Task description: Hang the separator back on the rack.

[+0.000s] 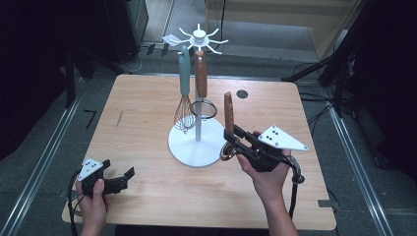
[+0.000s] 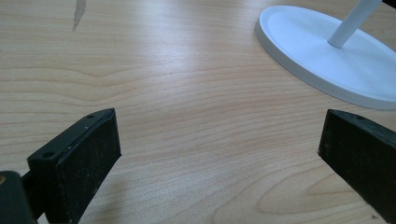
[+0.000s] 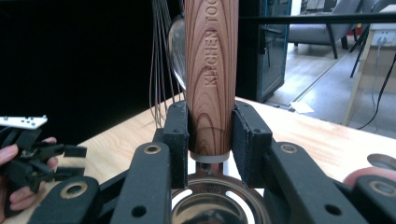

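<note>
The right gripper (image 3: 210,135) pinches the lower end of a wood-handled utensil (image 3: 211,70), its pads pressed on either side of the grain just above a steel collar and a shiny round bowl, which looks like a measuring cup or small ladle. In the high view the same right gripper (image 1: 235,139) holds that handle upright above the desk (image 1: 142,128), just to the right of the white rack (image 1: 198,83), whose round base (image 2: 327,60) sits mid-desk. A teal-handled whisk (image 1: 184,93) and a wood-handled strainer (image 1: 201,81) already hang from the rack's spoked crown, so two pieces appear stowed and this third one is in hand but not yet hooked. What seems left is to raise the handle to a free spoke, catch it there and let go. The left gripper (image 1: 119,179) rests low at the near left corner of the desk, jaws spread with nothing between them, bare wood showing between its pads (image 2: 88,158) in the left gripper view.
</note>
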Motion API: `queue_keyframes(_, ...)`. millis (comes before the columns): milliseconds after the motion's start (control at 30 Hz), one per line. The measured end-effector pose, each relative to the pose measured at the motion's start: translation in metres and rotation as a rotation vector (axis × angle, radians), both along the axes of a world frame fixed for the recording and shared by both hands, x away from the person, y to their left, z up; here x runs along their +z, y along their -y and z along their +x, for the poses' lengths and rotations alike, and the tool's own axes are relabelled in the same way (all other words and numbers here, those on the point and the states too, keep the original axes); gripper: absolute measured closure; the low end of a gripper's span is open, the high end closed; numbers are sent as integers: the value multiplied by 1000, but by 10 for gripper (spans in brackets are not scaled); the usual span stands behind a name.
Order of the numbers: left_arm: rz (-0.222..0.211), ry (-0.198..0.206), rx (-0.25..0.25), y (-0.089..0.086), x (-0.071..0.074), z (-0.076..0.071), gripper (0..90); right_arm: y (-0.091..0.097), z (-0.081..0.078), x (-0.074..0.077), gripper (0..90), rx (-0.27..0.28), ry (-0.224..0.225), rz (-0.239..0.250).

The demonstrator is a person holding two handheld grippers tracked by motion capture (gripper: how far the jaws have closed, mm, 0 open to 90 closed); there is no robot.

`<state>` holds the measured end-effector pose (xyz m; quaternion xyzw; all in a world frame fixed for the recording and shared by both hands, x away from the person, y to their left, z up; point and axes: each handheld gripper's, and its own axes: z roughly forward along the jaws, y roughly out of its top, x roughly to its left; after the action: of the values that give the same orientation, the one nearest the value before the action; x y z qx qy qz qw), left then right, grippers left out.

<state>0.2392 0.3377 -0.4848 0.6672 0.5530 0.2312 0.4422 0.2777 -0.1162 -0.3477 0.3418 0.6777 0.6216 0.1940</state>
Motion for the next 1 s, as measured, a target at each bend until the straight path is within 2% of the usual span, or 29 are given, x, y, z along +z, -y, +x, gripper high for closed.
queue_keyframes(300, 0, 7, 2, 0, 0, -1, 0, -7, 9, 13, 709, -11, 45, 13)
queue_keyframes(500, -2, 8, 1, 0, 0, -1, 0, -13, 15, 16, 709, -44, 75, 44)
queue_keyframes(667, -1, 7, 2, 0, 0, -1, 0, -16, 17, 19, 709, -43, 91, 65)
queue_keyframes(800, -2, 7, 2, 0, 0, -1, 0, -18, 18, 22, 709, -46, 120, 64)
queue_keyframes(1000, -8, 7, -3, 0, 0, -1, 0, -20, 19, 26, 709, -52, 140, 73)
